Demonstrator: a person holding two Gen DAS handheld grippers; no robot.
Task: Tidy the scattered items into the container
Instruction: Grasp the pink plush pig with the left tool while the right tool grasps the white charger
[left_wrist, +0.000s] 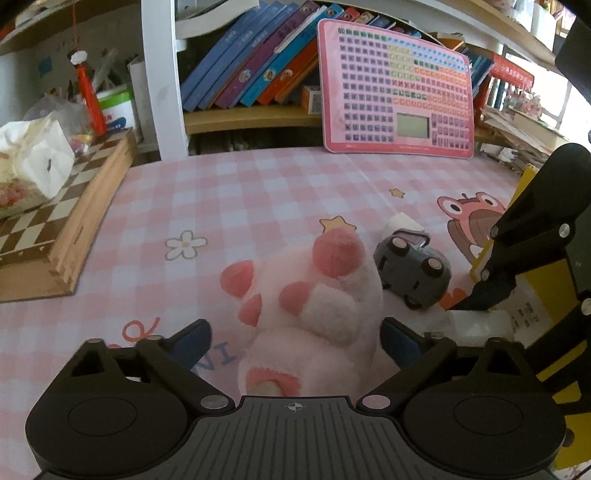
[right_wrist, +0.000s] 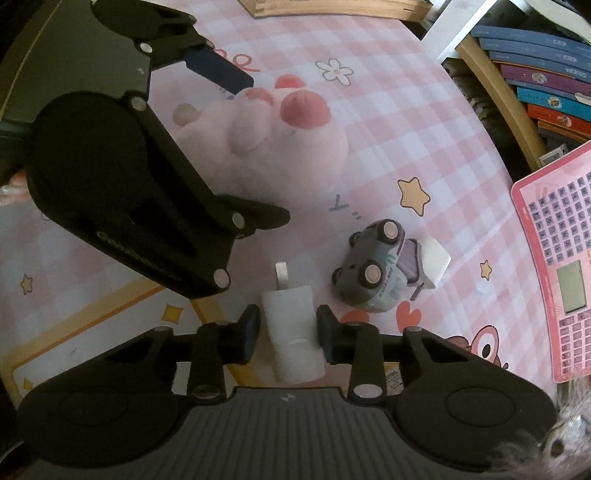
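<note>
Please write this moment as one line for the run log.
left gripper: open around pink plush paw | right gripper: shut on white plug adapter | grey toy car: on its side, on table

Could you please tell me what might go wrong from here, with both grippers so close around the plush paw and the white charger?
1. The left gripper straddles the plush paw with its jaws open; soft fur may squash and slip on closing.
2. The right gripper brackets the white charger right beside the left gripper's body, so lifting either could make them collide.
3. The toy car lies on its side nearby; a sweep might knock it away.
</note>
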